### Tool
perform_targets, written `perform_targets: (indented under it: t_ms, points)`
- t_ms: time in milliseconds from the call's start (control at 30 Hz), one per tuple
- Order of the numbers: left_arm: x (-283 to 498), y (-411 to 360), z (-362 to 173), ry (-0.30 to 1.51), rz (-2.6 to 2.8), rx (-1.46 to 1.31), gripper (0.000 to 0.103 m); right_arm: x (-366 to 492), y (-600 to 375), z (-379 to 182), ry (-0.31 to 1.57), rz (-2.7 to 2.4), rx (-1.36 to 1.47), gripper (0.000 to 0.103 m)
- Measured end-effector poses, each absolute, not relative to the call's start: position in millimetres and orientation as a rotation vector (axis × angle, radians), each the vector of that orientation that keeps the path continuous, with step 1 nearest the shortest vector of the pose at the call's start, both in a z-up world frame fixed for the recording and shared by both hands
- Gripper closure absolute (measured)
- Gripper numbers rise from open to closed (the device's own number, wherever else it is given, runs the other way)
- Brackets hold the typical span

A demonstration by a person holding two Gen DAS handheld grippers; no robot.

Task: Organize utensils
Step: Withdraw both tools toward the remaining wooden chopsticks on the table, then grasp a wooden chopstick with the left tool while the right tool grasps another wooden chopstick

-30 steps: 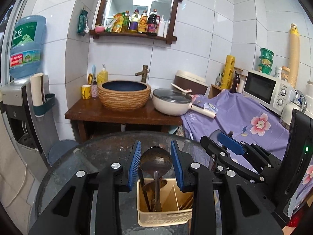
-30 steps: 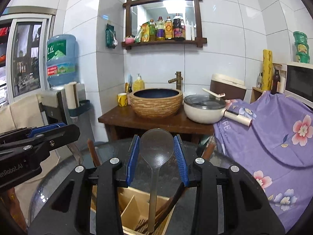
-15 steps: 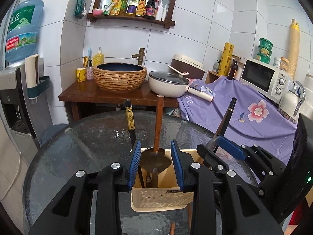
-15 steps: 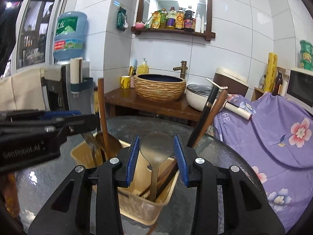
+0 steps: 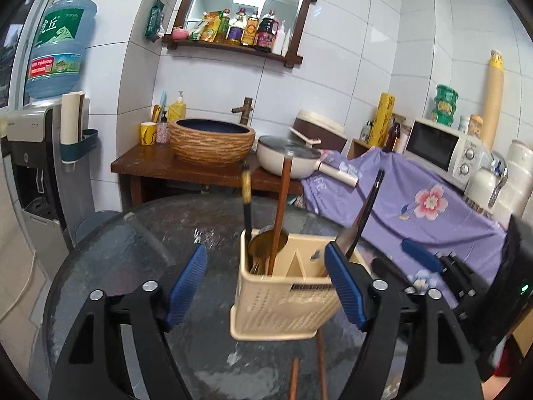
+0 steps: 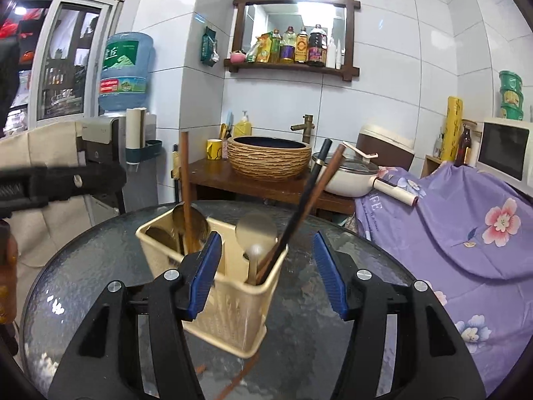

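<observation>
On the left of the round glass table (image 5: pixel 110 260) the left gripper (image 5: pixel 266 286) has just been opening; its blue pads stand wide apart and released, with only the cream plastic caddy (image 5: pixel 276 303) seen beyond the gap and nothing pressed between them. In the caddy's left compartment a wooden-handled ladle (image 5: pixel 281 213) stands nearly upright, bowl down, beside a dark-handled utensil (image 5: pixel 246 206). Moving right, a divider splits the caddy, and the right compartment holds a metal spoon (image 6: pixel 256 233) with its bowl up, next to two long handles (image 6: pixel 316 186) that lean out toward the right. The right gripper (image 6: pixel 266 273) has also just been opening; its pads are released, the left one overlapping the caddy's near wall in view, whether touching it I cannot tell, and the spoon is free of them.

Judging from this, both utensils are dropped in and the step in hand is the let-go and pull-back. To do it well, draw each gripper straight back along its own line before lifting, so no pad hooks the rim or the leaning handles and tips the light caddy. Two thin sticks (image 5: pixel 306 376) lie on the glass under the caddy's near side, likely next to be picked up
</observation>
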State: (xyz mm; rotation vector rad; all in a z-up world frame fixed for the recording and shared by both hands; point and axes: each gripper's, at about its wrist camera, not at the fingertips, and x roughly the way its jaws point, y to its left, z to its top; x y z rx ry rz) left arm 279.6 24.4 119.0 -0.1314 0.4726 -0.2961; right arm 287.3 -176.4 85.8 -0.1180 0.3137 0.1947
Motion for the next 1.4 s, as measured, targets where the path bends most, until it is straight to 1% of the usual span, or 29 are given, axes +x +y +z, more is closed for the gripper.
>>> perform_targets:
  t_ms: [67,233,367,500,600,667,833,1000,1033,1100,1200,1400]
  points:
    - [275.0,24.1,103.3,0.516,-0.304,-0.109,0.028,279.6,-177.0,76.6,0.364,0.199,-0.13,0.041]
    - [265.8,11.7,54.8,0.655,-0.336,-0.006,0.028,285.5,-178.2,29.3,0.637,0.221,-0.101,0.041]
    - [258.7,-0.5,22.5,0.731,-0.362,0.073,0.029,293.8,-174.4,-3.7,0.788,0.23,-0.074,0.041]
    - [254.4,-9.6,2.4,0.784,-0.393,0.118,0.03,305.0,-170.3,-26.9,0.886,0.22,-0.028,0.043]
    - [250.9,-15.8,-7.9,0.811,-0.412,0.14,0.033,313.3,-170.0,-38.8,0.931,0.199,0.011,0.049]
    - [249.0,-19.2,-14.7,0.831,-0.423,0.157,0.036,319.4,-167.9,-48.2,0.961,0.179,0.012,0.056]
    - [246.1,-22.6,-26.6,0.868,-0.428,0.174,0.04,324.4,-166.3,-53.0,0.954,0.134,-0.014,0.063]
    - [241.9,-26.4,-31.0,0.879,-0.438,0.182,0.041,329.3,-172.0,-52.0,0.951,0.146,-0.057,0.081]
    - [241.4,-28.5,-31.9,0.881,-0.441,0.186,0.041,328.7,-171.4,-51.8,0.953,0.151,-0.062,0.086]
    - [241.8,-33.7,-33.3,0.885,-0.448,0.195,0.041,327.9,-173.0,-50.4,0.959,0.173,-0.07,0.087]
    - [242.1,-42.6,-36.7,0.892,-0.456,0.213,0.042,333.2,-183.6,-48.1,0.97,0.215,-0.059,0.092]
    - [256.1,-51.9,-45.4,0.917,-0.435,0.208,0.054,331.6,-194.8,-47.5,0.981,0.246,-0.099,0.094]
